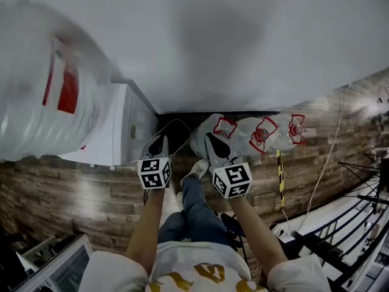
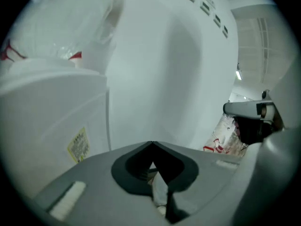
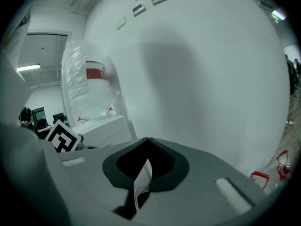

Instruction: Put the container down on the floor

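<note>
In the head view both grippers are held low in front of me, near the foot of a white wall [image 1: 243, 41]. Between them hangs a dark container with a thin pale rim [image 1: 176, 132], mostly hidden by the jaws. My left gripper [image 1: 157, 146] is at its left side and my right gripper [image 1: 214, 145] at its right. In the left gripper view the left gripper [image 2: 153, 166] is shut on a thin white edge [image 2: 160, 192]. In the right gripper view the right gripper [image 3: 146, 161] is likewise shut on a thin white strip [image 3: 139, 185].
A white cabinet [image 1: 112, 126] stands left against the wall, with a big clear plastic bag [image 1: 42, 84] on top. Clear bags with red print [image 1: 261, 132] lie on the wooden floor [image 1: 73, 199] to the right. Striped tape [image 1: 281, 175], a cable [image 1: 328, 157] and black metal framing [image 1: 358, 224] are further right.
</note>
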`<state>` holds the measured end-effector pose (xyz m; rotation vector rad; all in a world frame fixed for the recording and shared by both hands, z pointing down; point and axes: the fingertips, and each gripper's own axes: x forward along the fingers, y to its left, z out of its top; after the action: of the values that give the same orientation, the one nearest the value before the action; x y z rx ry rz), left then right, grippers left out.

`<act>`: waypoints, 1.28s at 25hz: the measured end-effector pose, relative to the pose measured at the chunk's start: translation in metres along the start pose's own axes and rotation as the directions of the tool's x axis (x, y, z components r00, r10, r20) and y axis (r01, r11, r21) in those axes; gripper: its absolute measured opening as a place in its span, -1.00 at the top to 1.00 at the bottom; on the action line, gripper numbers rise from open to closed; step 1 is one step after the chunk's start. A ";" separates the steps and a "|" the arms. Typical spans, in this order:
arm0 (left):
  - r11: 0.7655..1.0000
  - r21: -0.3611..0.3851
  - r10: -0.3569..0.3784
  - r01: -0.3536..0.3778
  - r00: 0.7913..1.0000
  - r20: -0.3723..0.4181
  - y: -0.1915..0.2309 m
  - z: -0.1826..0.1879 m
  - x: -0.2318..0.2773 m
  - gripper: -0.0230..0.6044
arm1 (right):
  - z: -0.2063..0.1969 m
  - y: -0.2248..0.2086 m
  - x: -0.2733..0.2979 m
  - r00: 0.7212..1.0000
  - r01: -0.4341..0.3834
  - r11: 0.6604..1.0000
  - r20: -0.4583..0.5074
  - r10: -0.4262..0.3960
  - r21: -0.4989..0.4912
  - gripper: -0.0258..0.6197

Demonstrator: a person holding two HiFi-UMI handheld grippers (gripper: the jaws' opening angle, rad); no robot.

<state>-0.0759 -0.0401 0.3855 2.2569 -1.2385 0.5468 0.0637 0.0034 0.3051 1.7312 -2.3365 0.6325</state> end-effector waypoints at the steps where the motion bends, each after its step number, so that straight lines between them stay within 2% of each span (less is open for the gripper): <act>1: 1.000 0.002 -0.004 0.004 1.000 0.026 -0.004 0.014 -0.011 0.92 | 0.009 0.002 -0.007 1.000 0.001 1.000 0.017 -0.001 -0.001 0.85; 6: 0.999 0.040 -0.033 0.029 0.994 0.107 -0.027 0.064 -0.063 0.92 | 0.038 0.000 -0.045 0.997 0.070 0.997 0.048 -0.068 -0.035 0.85; 11: 0.994 0.080 -0.084 0.069 0.977 0.198 -0.049 0.107 -0.111 0.92 | 0.075 0.003 -0.086 0.982 0.151 0.987 0.121 -0.143 -0.059 0.85; 17: 0.991 0.115 -0.100 0.067 0.947 0.306 -0.075 0.148 -0.163 0.92 | 0.105 0.020 -0.129 0.970 0.178 0.976 0.188 -0.152 -0.130 0.85; 23: 0.987 0.150 -0.111 0.059 0.923 0.368 -0.093 0.164 -0.202 0.93 | 0.116 0.036 -0.157 0.961 0.191 0.969 0.231 -0.151 -0.159 0.85; 32: 0.986 0.153 -0.116 0.064 0.925 0.361 -0.101 0.155 -0.214 0.93 | 0.112 0.047 -0.175 0.957 0.191 0.970 0.246 -0.150 -0.150 0.85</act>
<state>-0.0806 0.0527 0.1183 2.6063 -1.2930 0.1787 0.0879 0.1193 0.1280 1.9905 -2.2695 0.1994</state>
